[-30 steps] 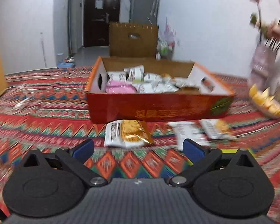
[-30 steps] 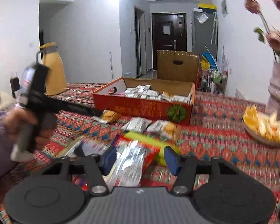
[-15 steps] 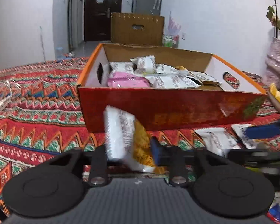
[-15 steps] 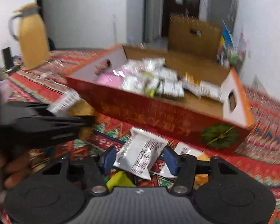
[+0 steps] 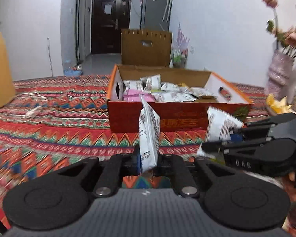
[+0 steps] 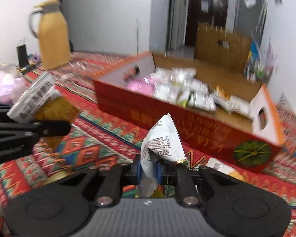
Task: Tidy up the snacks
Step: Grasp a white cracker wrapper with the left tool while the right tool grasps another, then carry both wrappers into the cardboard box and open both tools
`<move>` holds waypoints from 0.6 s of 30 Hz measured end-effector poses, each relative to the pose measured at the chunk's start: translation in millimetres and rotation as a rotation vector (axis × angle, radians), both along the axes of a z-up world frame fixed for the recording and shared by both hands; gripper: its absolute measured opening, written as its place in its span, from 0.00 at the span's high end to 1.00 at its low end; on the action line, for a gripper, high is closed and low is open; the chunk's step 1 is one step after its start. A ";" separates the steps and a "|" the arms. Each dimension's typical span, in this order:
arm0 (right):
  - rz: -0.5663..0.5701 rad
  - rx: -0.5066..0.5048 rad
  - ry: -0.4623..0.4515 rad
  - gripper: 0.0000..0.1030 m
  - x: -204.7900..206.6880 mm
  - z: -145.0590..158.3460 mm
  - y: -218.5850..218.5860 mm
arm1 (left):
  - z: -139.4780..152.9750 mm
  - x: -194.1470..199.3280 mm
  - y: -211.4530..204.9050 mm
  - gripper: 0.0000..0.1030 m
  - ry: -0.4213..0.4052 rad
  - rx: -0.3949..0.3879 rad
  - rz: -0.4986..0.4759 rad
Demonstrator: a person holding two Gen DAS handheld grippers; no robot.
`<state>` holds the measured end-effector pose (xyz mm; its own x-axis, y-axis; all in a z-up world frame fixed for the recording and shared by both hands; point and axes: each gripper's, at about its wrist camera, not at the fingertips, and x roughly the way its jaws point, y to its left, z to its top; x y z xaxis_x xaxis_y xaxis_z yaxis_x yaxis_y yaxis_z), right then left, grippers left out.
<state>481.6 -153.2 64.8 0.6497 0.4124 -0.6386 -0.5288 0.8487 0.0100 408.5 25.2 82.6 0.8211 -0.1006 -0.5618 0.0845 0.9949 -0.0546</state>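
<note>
Pinching one packet each, both clear of the cloth just in front of the red cardboard box (image 5: 167,118): left gripper (image 5: 148,158) has just clamped the white-and-orange foil snack packet (image 5: 149,138) near its bottom edge, right gripper (image 6: 149,167) just clamped the white crimped-edge snack packet (image 6: 161,144) at a corner. Judging both light, floppy, slippery; edge grips may slide, fuller mid-body bite safer

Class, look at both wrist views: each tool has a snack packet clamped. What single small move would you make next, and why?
Probably lift the left tool forward over the red box's near wall. Its white-and-orange packet is pinched upright in front of that wall, below the rim, and the box already holds similar snacks. The right tool grips its own white packet and can follow.
</note>
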 end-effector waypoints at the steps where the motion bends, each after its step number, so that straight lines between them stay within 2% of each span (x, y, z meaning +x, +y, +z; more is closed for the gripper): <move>1: -0.005 0.021 -0.036 0.86 -17.9 8.3 -6.4 | 6.4 -19.9 -1.1 0.89 -0.012 -0.008 -0.002; 4: -0.020 0.107 -0.090 0.85 -78.9 27.7 -36.2 | 18.2 -77.8 -9.4 0.89 -0.041 -0.042 -0.013; 7: 0.024 0.161 -0.058 0.85 -139.6 30.0 -68.4 | 20.3 -127.8 -26.7 0.89 -0.032 -0.060 -0.018; 9: 0.031 0.161 -0.041 0.85 -173.7 26.5 -87.7 | 18.6 -155.9 -42.2 0.89 -0.006 -0.063 -0.041; 14: -0.082 0.234 -0.003 0.85 -241.0 13.5 -142.9 | 7.4 -196.8 -80.2 0.89 0.048 -0.037 -0.094; 18: -0.172 0.279 0.040 0.85 -268.9 -5.3 -173.3 | 6.2 -209.7 -100.0 0.89 0.060 -0.020 -0.118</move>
